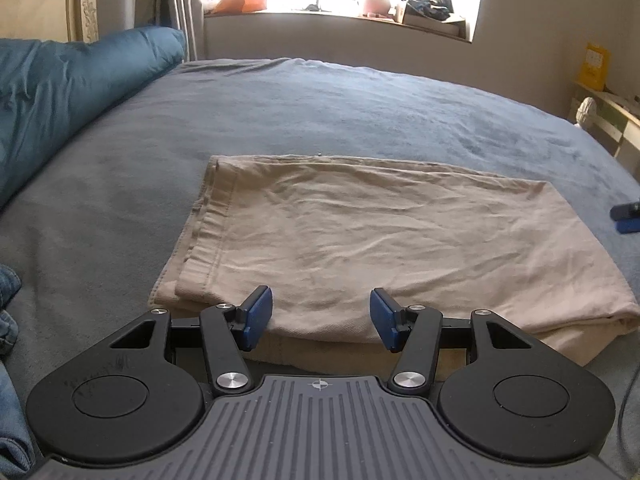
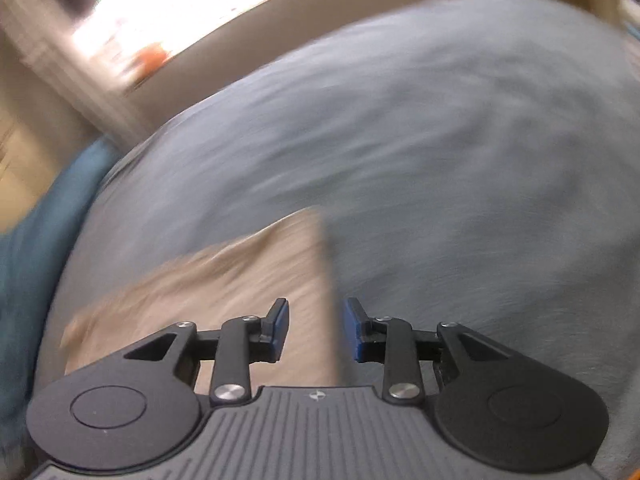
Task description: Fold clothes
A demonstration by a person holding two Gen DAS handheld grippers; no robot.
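1. The beige garment (image 1: 360, 240) is lying folded flat on the bed (image 1: 320, 100), a tidy rectangle with hemmed edges stacked along its left side.
2. Left gripper (image 1: 321, 318) hangs over the near edge of the garment. Its blue fingers (image 1: 258, 316) are spread apart and released, nothing pinched between them.
3. Right gripper (image 2: 316, 330) sits over the garment's right edge (image 2: 316, 280). Its fingers (image 2: 280, 328) are parted too, not clenched on any cloth. That view is really blurry, so no fine detail.
4. In the left view you can just catch the right gripper's tip (image 1: 628, 216) off the garment's right side, over bare bed.
5. Teal duvet (image 1: 80, 92) is bunched up along the left of the bed, and some denim (image 1: 10, 320) pokes in at the left edge.
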